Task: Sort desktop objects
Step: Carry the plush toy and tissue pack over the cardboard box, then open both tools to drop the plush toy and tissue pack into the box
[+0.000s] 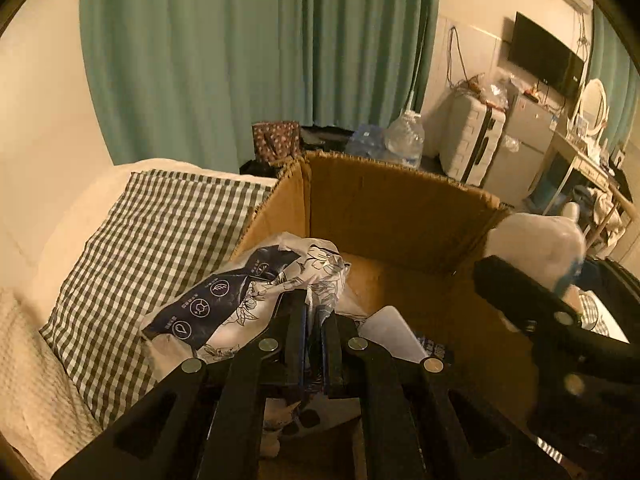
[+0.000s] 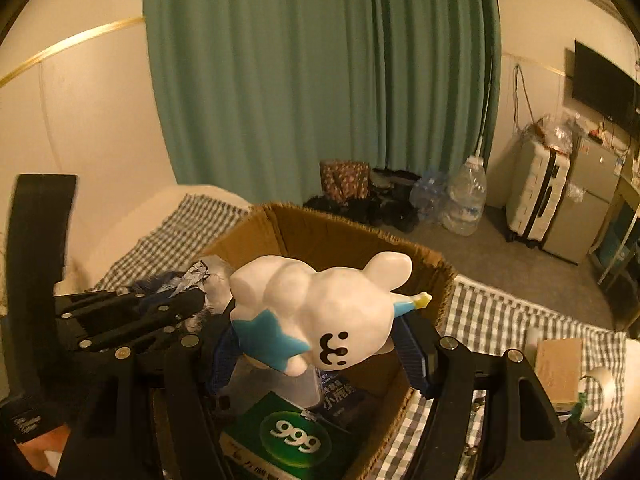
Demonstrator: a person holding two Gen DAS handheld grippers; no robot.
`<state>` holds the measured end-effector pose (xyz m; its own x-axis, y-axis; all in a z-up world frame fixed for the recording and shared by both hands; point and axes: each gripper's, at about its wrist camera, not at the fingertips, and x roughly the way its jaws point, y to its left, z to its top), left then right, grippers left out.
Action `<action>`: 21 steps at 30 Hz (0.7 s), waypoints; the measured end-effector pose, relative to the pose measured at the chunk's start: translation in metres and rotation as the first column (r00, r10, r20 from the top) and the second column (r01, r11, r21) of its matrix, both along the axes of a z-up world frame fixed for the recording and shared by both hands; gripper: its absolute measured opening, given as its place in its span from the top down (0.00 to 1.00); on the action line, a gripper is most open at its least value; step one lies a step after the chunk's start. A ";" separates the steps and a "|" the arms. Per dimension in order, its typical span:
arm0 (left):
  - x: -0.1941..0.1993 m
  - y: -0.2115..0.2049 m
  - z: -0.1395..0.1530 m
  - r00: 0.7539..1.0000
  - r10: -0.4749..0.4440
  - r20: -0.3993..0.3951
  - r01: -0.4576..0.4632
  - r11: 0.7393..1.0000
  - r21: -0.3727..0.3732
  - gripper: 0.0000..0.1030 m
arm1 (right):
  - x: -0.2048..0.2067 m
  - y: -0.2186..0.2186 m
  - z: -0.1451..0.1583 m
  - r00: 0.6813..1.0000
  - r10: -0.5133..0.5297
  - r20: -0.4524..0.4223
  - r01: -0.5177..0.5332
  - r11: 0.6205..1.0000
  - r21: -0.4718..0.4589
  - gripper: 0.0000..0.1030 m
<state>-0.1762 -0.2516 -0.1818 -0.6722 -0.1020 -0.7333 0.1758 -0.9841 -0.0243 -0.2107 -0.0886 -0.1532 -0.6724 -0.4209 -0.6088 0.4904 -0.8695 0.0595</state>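
Cardboard box [image 2: 320, 232] on bed, contents partly hidden, left gripper [image 1: 314, 320] pinching crumpled wrapper [image 1: 240, 300], right gripper [image 2: 320, 344] clamping white figurine [image 2: 320, 304].

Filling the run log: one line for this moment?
left gripper: shut on wrapper | right gripper: holds figurine | both over box

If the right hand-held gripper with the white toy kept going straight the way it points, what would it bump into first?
Probably the cardboard box. The right hand-held gripper holds the white toy figure over the open box, aimed forward and down, so the box's inside or far wall likely comes first. Depth is hard to judge here.
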 end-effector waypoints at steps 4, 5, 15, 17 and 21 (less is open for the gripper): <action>-0.005 0.003 0.000 1.000 -0.016 0.015 0.016 1.000 0.022 0.92 | -0.012 -0.006 -0.015 0.999 0.004 0.041 -0.004 1.000 0.015 0.35; -0.003 0.004 0.004 1.000 -0.017 0.000 0.017 1.000 0.023 0.91 | -0.014 -0.006 -0.017 0.999 0.005 0.045 -0.006 1.000 0.018 0.35; 0.009 0.010 0.028 0.997 -0.006 -0.073 0.005 1.000 -0.006 0.50 | -0.008 0.008 -0.003 0.999 -0.030 -0.024 0.030 1.000 0.001 0.27; 0.011 0.014 0.034 0.996 -0.006 -0.087 0.005 1.000 -0.012 0.49 | -0.004 0.014 0.004 0.998 -0.045 -0.043 0.045 0.999 -0.007 0.25; 0.014 0.017 0.042 0.993 -0.015 -0.116 0.014 1.000 -0.013 0.36 | 0.004 0.032 0.022 0.994 -0.076 -0.083 0.075 0.997 -0.015 0.24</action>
